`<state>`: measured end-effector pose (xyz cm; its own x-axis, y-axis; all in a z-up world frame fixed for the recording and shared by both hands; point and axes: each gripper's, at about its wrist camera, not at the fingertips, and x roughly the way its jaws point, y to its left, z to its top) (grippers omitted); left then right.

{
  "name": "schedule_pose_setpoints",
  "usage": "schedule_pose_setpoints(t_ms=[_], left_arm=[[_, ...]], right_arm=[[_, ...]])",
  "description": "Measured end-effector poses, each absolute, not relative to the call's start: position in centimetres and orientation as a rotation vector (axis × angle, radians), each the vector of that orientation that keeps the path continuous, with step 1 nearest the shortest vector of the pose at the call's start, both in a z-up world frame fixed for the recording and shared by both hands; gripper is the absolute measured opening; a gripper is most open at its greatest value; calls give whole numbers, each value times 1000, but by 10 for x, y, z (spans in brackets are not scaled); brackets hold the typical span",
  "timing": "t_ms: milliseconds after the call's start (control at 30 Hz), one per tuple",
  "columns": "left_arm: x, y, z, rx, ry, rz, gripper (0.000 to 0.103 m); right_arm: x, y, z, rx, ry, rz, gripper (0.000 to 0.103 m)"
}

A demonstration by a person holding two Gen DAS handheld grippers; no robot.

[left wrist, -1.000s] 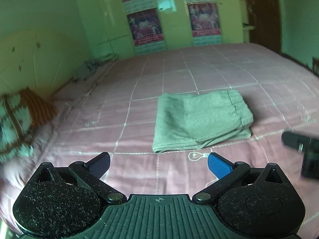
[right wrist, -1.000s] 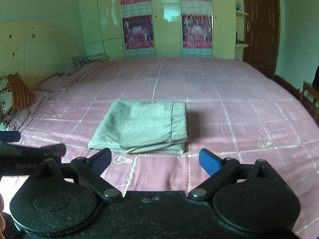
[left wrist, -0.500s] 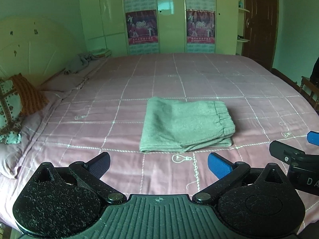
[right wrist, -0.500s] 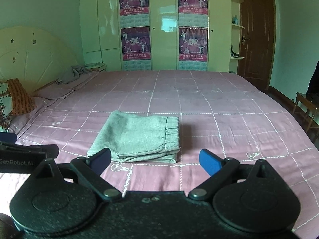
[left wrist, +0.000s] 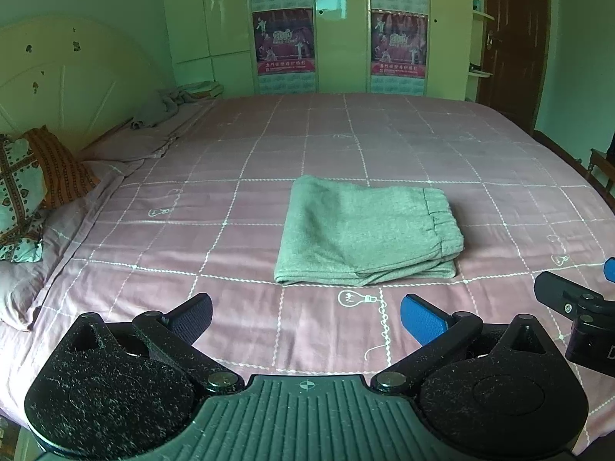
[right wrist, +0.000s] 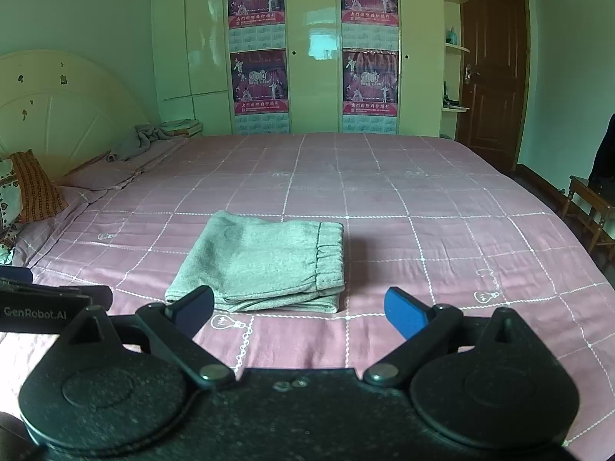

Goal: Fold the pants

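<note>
The grey-green pants lie folded into a compact, layered rectangle on the pink grid-patterned bedspread, near the front edge of the bed, with the gathered elastic waistband along their right side. From my left gripper I see the jaws spread wide and holding nothing, hanging just short of the fold's near edge — a printed light bulb on the cloth sits between the fingertips. My right gripper is the same: jaws wide apart, empty, and the pants lie ahead of its left finger. To the far left a patterned pillow rests by the cream headboard, and wardrobe doors carrying posters stand beyond the bed.
</note>
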<state>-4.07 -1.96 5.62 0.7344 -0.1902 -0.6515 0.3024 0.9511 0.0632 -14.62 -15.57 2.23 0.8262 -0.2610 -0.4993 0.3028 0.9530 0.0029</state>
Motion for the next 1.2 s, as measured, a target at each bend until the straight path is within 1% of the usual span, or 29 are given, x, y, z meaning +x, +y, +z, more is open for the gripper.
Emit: schedule_pose_setpoints(t_ms=[1200], left_arm=[[-34, -29, 54, 165, 709, -285, 103]], right_arm=[[-128, -161, 14, 85, 542, -308, 96]])
